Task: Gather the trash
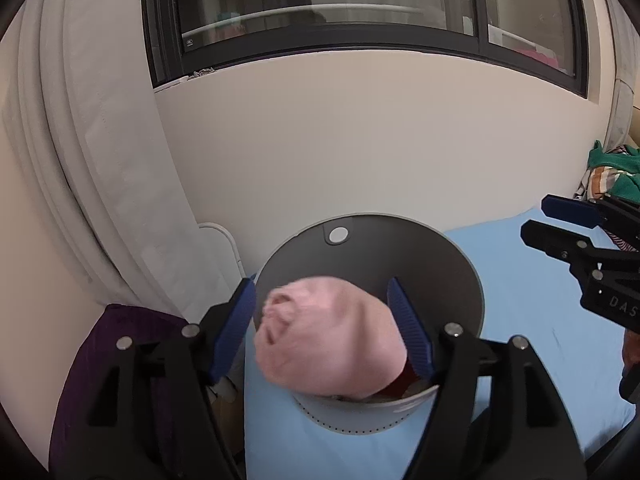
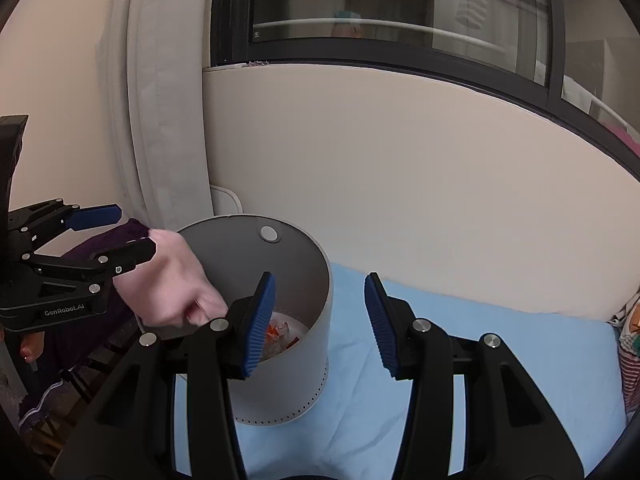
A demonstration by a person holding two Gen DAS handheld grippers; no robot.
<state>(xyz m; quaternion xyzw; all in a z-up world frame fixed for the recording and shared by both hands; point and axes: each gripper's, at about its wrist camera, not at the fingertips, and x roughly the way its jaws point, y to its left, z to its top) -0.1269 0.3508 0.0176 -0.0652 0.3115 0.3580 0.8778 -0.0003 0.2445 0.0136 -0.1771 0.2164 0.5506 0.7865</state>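
Left wrist — pink wad [image 1: 328,340] overhangs bin rim [image 1: 404,402].

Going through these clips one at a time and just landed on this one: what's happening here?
A person is collecting trash into a grey cylindrical bin standing on a light blue sheet. The left hand-held gripper hangs over the bin's mouth with its jaws apart, and a blurred pink crumpled wad sits between them, apparently just let go. Some trash already lies at the bottom. The right hand-held gripper is open and empty, one finger over the bin's rim.
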